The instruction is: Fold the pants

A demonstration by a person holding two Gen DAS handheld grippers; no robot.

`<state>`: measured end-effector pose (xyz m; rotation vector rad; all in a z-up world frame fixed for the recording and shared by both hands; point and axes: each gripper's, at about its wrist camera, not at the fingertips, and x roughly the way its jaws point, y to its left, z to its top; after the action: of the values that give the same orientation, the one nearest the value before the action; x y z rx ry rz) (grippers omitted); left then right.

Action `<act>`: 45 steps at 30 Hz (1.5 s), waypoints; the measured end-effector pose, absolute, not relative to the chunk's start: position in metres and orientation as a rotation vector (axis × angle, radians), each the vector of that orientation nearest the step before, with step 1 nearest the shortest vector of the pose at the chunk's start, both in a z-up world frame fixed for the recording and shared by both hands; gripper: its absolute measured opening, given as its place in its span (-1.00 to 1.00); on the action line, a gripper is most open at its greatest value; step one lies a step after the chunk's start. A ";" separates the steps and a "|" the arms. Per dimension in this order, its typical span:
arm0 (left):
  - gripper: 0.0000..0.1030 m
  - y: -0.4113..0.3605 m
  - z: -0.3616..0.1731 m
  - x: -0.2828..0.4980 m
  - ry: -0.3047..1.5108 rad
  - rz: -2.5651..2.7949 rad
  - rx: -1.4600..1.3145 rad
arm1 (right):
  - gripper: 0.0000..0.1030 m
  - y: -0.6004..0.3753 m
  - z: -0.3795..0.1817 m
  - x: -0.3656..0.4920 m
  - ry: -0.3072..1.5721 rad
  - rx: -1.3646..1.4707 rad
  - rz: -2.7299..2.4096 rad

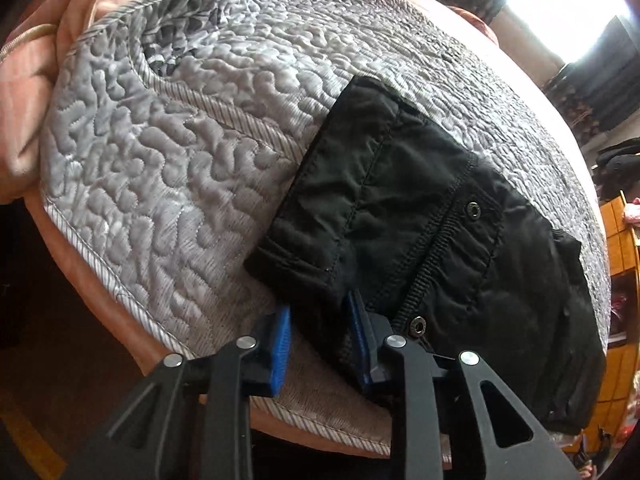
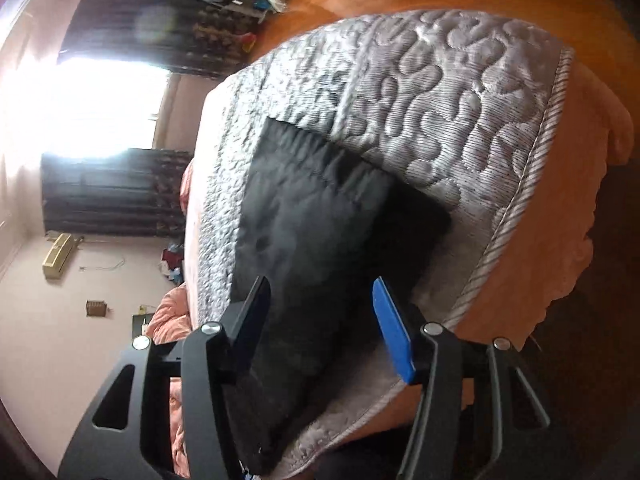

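Pants are lying folded into a black block on the grey quilted bedspread, close to its striped edge, with the pink blanket bunching up beyond it. Down at the near corner the left gripper is working: its blue pads are standing narrow on either side of the corner, the right-hand pad seeming to touch the cloth beside a metal snap, the other sitting over the bedspread, and I cannot tell whether they are actually pinching anything. The right gripper is hanging over the same garment from the other end, jaws about half spread and the dark fabric passing between them without either pad pressing on it. Risk number one, as I judge it: that left pad may be catching only the top layer, so any lift would be peeling the stack apart rather than carrying it. The lower finger could also be snagging the soft bedspread and dragging it along. With the right side gripping nothing, a one-handed pull would be skewing the whole fold, and the block is sitting near enough to the edge to be sliding off.
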<state>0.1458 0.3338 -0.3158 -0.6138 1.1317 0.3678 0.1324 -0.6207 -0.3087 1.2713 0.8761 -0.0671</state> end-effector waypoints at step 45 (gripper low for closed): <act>0.72 0.303 -0.247 0.117 0.905 0.353 -0.453 | 0.09 -0.657 -0.320 0.102 0.790 1.295 -0.123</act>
<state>0.1165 0.3030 -0.2470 -0.4527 0.9047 0.3530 0.1021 -0.6567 -0.3203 1.2951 0.7899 -0.1226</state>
